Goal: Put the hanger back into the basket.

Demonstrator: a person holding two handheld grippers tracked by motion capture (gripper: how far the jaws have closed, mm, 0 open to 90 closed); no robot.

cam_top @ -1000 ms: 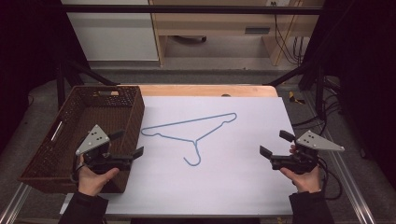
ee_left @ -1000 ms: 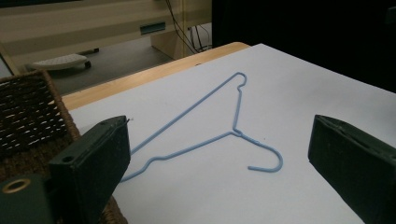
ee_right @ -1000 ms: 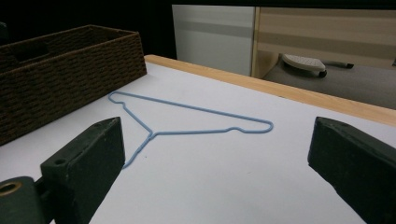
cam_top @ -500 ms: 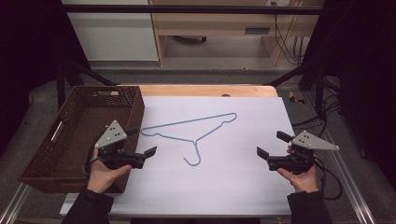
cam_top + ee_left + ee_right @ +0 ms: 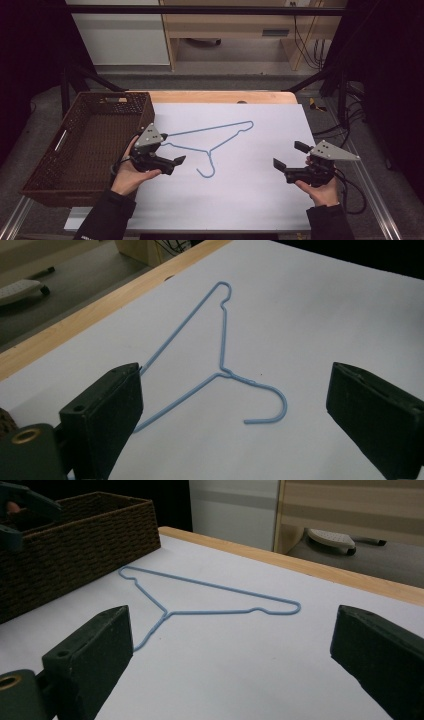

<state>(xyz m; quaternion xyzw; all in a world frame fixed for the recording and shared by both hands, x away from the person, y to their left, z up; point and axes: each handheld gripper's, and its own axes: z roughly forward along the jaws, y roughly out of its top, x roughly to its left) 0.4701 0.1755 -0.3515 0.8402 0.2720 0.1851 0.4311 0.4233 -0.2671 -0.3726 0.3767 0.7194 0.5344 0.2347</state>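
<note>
Moving right from the basket point(image 5: 85, 145), the left gripper point(image 5: 176, 161) is nearing the blue hanger point(image 5: 210, 142), fingers apart; next, pinching its wire.

Dim room, dark at both sides. Grey floor point(image 5: 225, 80) beyond bench point(image 5: 220, 96). White cabinet point(image 5: 120, 32) at back left, pale wood furniture point(image 5: 235, 25) w/ cables point(image 5: 300, 35) at right.

Thin blue wire hanger point(image 5: 212, 142) lies flat on the white table point(image 5: 250, 200).
</note>
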